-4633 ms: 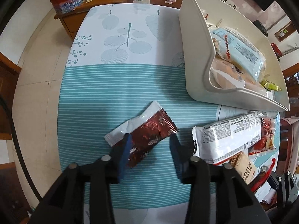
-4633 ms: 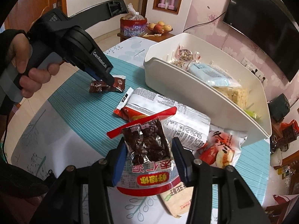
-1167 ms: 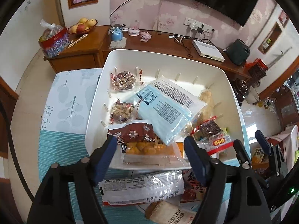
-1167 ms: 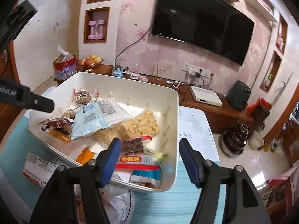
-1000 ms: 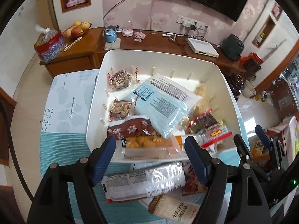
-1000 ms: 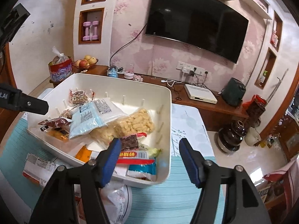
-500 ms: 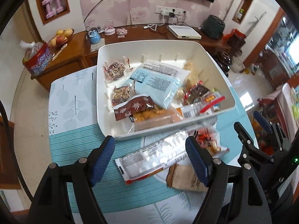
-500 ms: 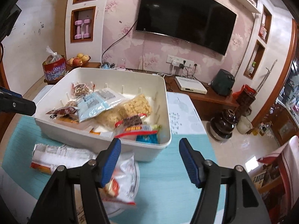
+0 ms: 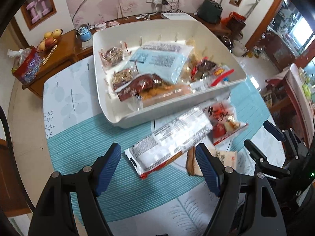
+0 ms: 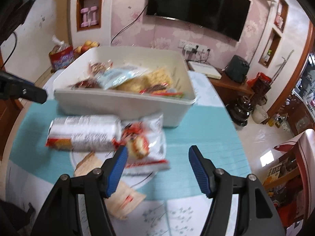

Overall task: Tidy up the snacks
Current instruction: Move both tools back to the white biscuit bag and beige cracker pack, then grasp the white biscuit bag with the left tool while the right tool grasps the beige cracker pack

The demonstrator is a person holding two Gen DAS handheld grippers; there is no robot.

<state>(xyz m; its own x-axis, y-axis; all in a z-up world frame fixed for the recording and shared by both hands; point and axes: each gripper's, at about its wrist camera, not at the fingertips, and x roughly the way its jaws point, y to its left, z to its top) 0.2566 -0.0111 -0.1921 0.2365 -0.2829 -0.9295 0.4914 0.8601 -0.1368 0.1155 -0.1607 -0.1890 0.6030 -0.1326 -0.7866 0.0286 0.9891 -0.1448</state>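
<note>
Left tool (image 9: 157,165) jaws wide apart, empty, above long silver packet (image 9: 169,141) on counter (image 9: 82,143). White bin (image 9: 110,98) behind packet holds assorted snacks.

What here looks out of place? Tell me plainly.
Three snack packets are outside the white bin: a long silver packet, a red-and-white bag beside it, and a tan packet partly under them. They overlap askew on the table. Nothing looks spilled or torn.
</note>
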